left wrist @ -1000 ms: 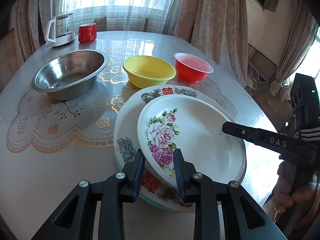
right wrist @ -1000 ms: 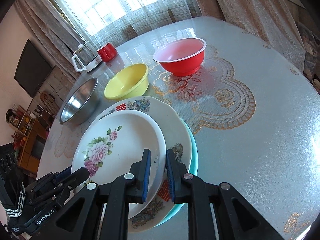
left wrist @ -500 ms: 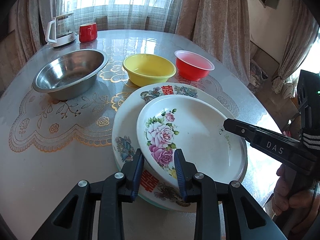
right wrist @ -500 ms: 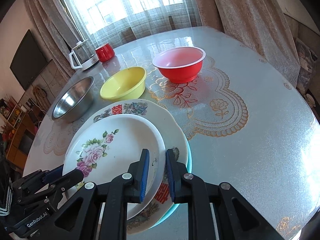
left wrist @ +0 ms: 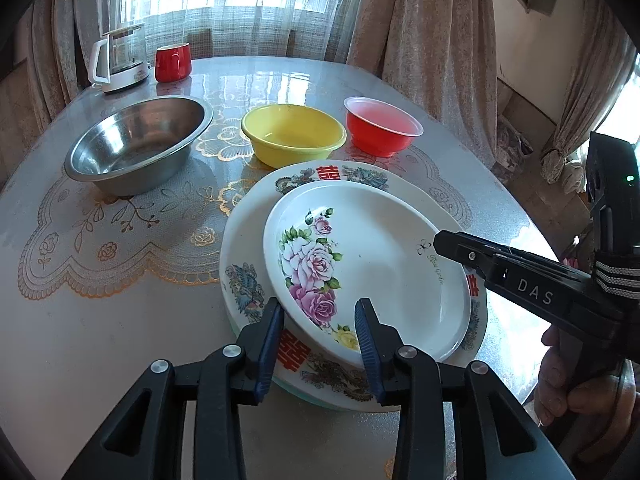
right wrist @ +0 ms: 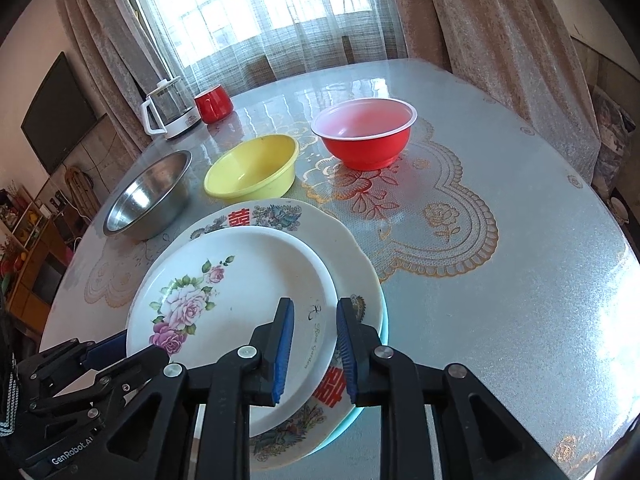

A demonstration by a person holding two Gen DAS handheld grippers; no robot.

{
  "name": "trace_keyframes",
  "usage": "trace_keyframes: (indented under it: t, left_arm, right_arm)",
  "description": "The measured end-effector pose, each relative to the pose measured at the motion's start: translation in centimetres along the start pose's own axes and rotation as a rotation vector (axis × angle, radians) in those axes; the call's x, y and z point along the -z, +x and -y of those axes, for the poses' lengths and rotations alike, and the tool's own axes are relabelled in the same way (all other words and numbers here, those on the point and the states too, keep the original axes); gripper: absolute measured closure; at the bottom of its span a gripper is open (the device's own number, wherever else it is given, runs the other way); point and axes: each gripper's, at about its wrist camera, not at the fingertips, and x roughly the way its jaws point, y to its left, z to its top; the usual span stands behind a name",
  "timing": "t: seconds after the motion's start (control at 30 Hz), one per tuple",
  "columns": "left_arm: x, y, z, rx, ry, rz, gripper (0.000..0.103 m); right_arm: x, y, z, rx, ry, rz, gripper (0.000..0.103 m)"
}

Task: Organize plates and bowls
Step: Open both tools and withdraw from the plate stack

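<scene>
Curtains are hanging behind the table (left wrist: 120,320), where the rose plate (left wrist: 372,264) is sitting on the plate stack (left wrist: 256,216). Your left tongs (left wrist: 320,320) are gaping open around its near rim. From the right view, your right tongs (right wrist: 314,320) are straddling its edge, open too.

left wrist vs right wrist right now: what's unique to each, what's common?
Only the left wrist view shows the person's right hand holding the right gripper.

Only the right wrist view shows the wall TV, the shelves beside the table and the left gripper from outside.

Both show the rose plate on the stack, the steel bowl, yellow bowl, red bowl, kettle and red mug. Each gripper's fingers are open, straddling the rose plate's rim.
</scene>
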Motion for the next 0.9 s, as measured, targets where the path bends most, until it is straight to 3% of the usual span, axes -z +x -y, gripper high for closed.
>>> trace_keyframes:
  t: [0.27,0.5,0.9]
  left_arm:
    - [0.4,-0.6,0.4,-0.044,0.034,0.015,0.06]
    - [0.4,-0.9,-0.1,-0.035,0.018,0.021,0.059]
    - [0.6,-1.3,-0.9,-0.037,-0.021,0.05,0.059]
  right_arm:
    - [0.0,-0.3,0.1,0.015,0.013,0.023,0.08]
    - [0.1,-0.8,-0.3,-0.012,0.005,0.056,0.08]
    - [1.0,-0.1,-1.9,-0.071,-0.054,0.019,0.078]
